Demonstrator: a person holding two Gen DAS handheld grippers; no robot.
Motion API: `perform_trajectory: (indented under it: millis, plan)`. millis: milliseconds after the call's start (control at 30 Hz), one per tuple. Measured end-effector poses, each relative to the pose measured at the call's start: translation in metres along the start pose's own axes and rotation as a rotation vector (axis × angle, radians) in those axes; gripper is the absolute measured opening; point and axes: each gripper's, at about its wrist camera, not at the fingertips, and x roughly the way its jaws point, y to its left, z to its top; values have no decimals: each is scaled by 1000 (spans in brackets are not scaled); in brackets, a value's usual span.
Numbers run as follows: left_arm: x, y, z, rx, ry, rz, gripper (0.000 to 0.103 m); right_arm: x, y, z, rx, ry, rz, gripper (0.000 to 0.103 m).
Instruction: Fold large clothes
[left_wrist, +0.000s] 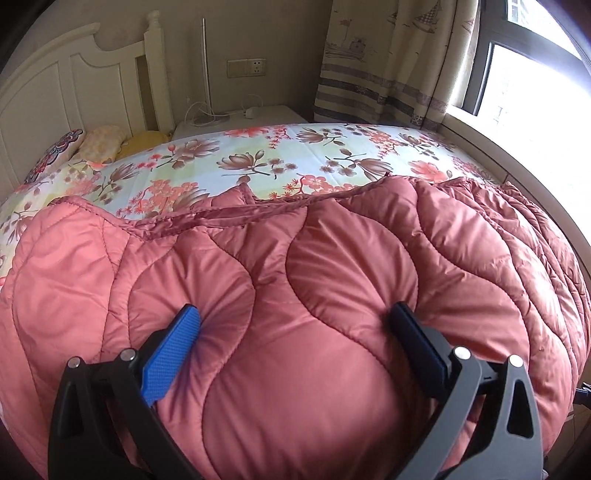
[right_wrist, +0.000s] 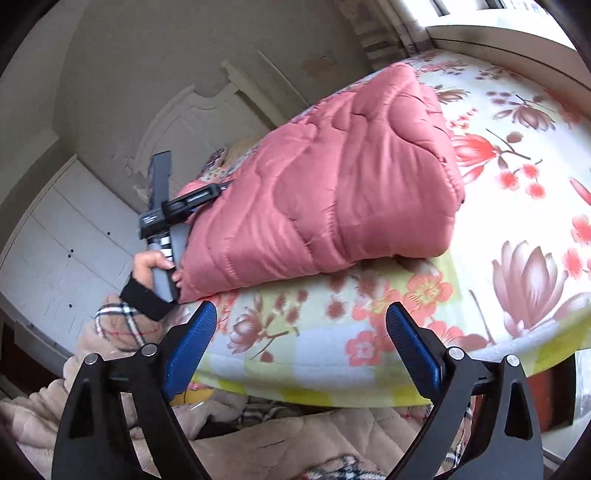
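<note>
Pink quilted puffer coat (right_wrist: 325, 184) lay folded into a thick bundle on the bed (right_wrist: 517, 192), floral sheet, nearer the headboard side than the window. Left gripper (left_wrist: 295, 325) had its jaws spread wide, both pads pushed into the padding from above; fabric puckered at each tip, but no fold looked pinched between them, so pressing, not gripping. Right gripper (right_wrist: 301, 325) sat off the coat, just beside its near edge, over the sheet at the bed's edge, jaws spread with nothing between them. The person's left hand (right_wrist: 153, 267) held that left tool at the bundle's far end in the right wrist view. Handling guess: light but bulky, springy fill, slick shell, so it'll puff back open and slide on itself. I'd grab at stitched seams or the bound hem (left_wrist: 236, 212), taking a thin layer, and keep one tool pressing the stack flat.
</note>
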Motion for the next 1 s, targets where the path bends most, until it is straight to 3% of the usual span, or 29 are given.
perform_trajectory:
  millis: [200,300,467,533,600,700,833,900,1000]
  plan:
    - [3,9,3,-37,22,-57,101,46,9,33,18,-5,-26,96]
    - [5,13,4,-48,28,-70,101,62,6,48,100,-84,-58,99]
    - [5,12,3,-42,29,-52,101,68,-11,75,332,-313,-73,98]
    - [6,15,3,-56,26,-35,101,74,-13,82,366,-347,-70,93]
    - [5,18,4,-72,21,-27,101,77,-16,85,379,-367,-46,58]
    - [2,13,3,-56,13,0,101,69,-15,79,325,-404,13,40]
    - [-17,-19,-14,32,-33,108,101,26,-7,62,209,-440,75,37]
    - [-29,-44,-20,115,-26,166,101,8,4,52,120,-455,53,36]
    - [-40,-66,-10,139,15,141,101,-17,5,42,38,-475,6,36]
